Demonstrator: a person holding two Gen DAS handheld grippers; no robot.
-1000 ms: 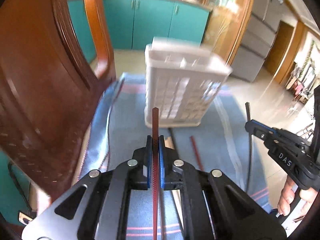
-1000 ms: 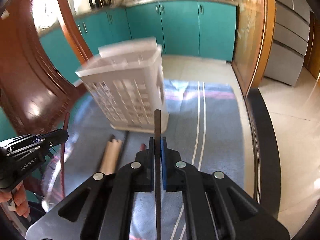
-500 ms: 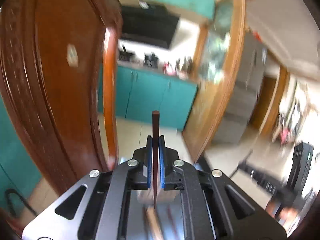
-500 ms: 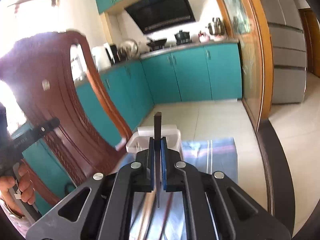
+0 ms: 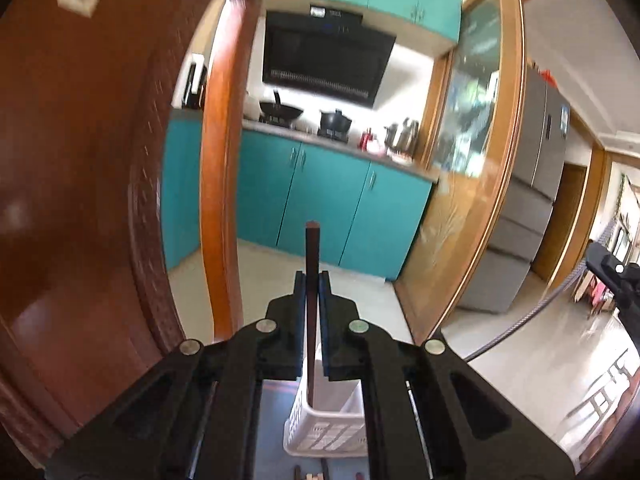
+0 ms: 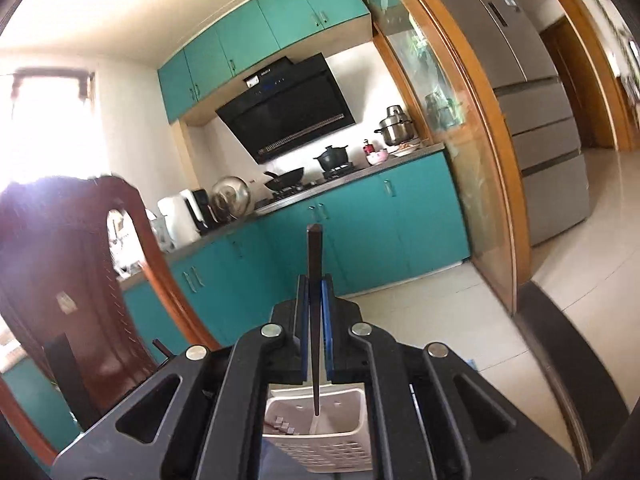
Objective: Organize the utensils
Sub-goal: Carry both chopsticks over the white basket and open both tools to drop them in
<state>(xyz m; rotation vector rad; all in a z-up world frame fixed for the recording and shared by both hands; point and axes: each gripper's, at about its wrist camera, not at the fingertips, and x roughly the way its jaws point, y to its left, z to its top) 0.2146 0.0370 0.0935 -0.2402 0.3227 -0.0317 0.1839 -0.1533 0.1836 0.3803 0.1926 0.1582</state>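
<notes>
Each gripper's got a chopstick pinched upright: left gripper (image 5: 311, 312) a reddish chopstick (image 5: 311, 264), right gripper (image 6: 315, 316) a dark chopstick (image 6: 315, 280), tips down, probably to drop straight into the white basket (image 6: 320, 440).

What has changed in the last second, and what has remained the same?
Both grippers tipped from pointing down at the table to looking across the kitchen. The white basket, earlier ahead of them, now sits below, and each chopstick's lower end hangs over its opening. Unchanged: the left gripper stays shut on the reddish chopstick, the right gripper on the dark chopstick.
</notes>
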